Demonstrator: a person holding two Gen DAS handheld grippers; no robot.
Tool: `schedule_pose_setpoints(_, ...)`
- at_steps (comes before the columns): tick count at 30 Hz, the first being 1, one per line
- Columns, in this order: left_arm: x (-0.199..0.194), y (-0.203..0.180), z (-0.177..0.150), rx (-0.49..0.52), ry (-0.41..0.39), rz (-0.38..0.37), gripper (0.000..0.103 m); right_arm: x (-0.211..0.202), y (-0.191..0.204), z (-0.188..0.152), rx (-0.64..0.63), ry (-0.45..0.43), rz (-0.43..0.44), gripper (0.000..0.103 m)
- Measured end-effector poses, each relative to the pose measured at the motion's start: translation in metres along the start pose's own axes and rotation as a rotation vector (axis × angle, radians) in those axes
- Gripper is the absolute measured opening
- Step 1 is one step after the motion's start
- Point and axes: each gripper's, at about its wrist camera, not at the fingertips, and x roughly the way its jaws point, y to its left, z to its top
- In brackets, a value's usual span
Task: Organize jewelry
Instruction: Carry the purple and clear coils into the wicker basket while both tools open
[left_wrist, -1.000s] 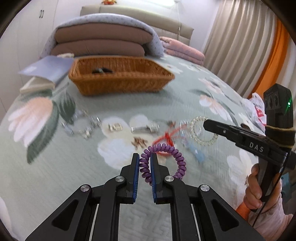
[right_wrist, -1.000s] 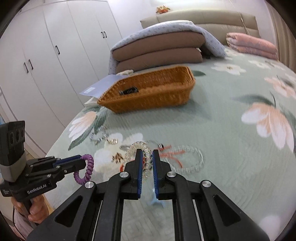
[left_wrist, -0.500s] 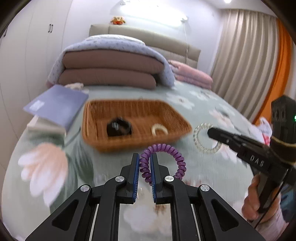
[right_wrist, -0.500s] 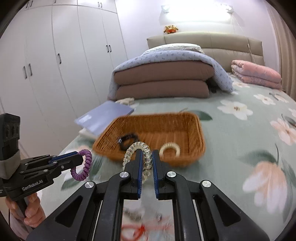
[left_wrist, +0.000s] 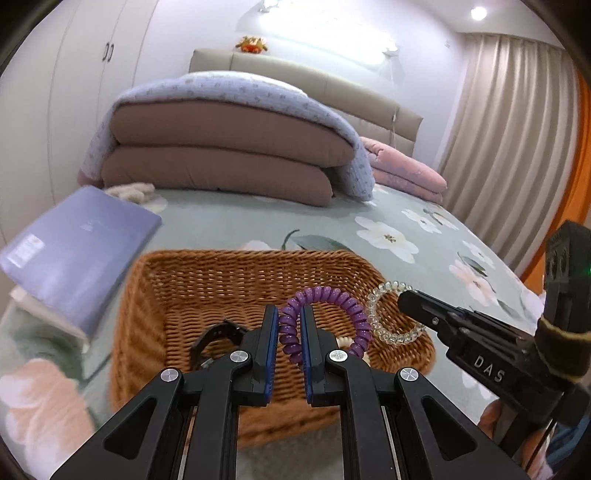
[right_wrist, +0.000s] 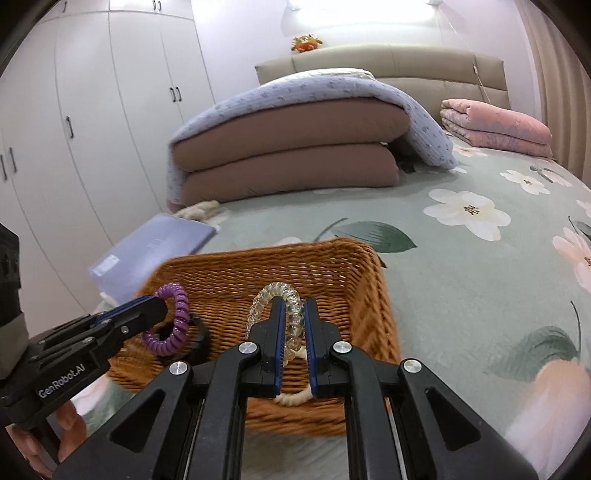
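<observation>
My left gripper (left_wrist: 289, 317) is shut on a purple spiral hair tie (left_wrist: 325, 295) and holds it over the wicker basket (left_wrist: 147, 295). Seen from the right wrist, the same left gripper (right_wrist: 155, 304) and its purple spiral hair tie (right_wrist: 173, 321) hang above the basket's left part. My right gripper (right_wrist: 293, 310) is shut on a clear spiral hair tie (right_wrist: 275, 291) over the wicker basket (right_wrist: 354, 266); it shows again as the right gripper (left_wrist: 404, 295) with the clear spiral hair tie (left_wrist: 384, 325). A black band (left_wrist: 218, 332) and a cream ring (right_wrist: 293, 398) lie inside the basket.
A purple folder (left_wrist: 74, 251) rests on papers left of the basket. Folded brown quilts under a lilac cover (right_wrist: 288, 147) and a pink blanket (right_wrist: 495, 125) sit at the bed's head. White wardrobes (right_wrist: 92, 110) stand at the left, curtains (left_wrist: 509, 129) at the right.
Both grippers have travelled from over the loose jewelry on the bedspread to above the basket, each keeping its hair tie. The basket now fills the near view.
</observation>
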Motion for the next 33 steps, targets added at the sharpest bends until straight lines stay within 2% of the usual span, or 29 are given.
schedule_pose_setpoints(8, 0.024, -0.008, -0.008, 0.055, 0.026, 0.057, 0.012, 0.019, -0.011, -0.007, 0.018, 0.037, -0.004, 0.012)
schedule_pose_setpoints(16, 0.034, -0.004, -0.014, 0.052, 0.055, 0.056, 0.012, 0.026, -0.009, -0.009, -0.006, 0.050, -0.027, 0.012)
schedule_pose_setpoints(20, 0.037, -0.005, -0.016, 0.054, 0.068, 0.038, 0.014, 0.027, -0.017, -0.011, 0.031, 0.061, 0.005, 0.015)
schedule_pose_setpoints(21, 0.037, -0.005, -0.016, 0.056, 0.071, 0.038, 0.016, 0.026, -0.019, -0.011, 0.036, 0.055, 0.002, 0.017)
schedule_pose_setpoints(23, 0.034, -0.007, -0.016, 0.068, 0.062, 0.042, 0.018, 0.022, -0.022, -0.010, 0.046, 0.043, 0.002, 0.028)
schedule_pose_setpoints(27, 0.024, -0.006, -0.016, 0.065, 0.049, 0.024, 0.018, 0.008, -0.024, -0.008, 0.063, 0.016, 0.003, 0.028)
schedule_pose_setpoints(33, -0.012, -0.002, -0.016, 0.046, 0.013, -0.035, 0.018, -0.036, -0.017, -0.016, 0.071, -0.004, 0.069, 0.029)
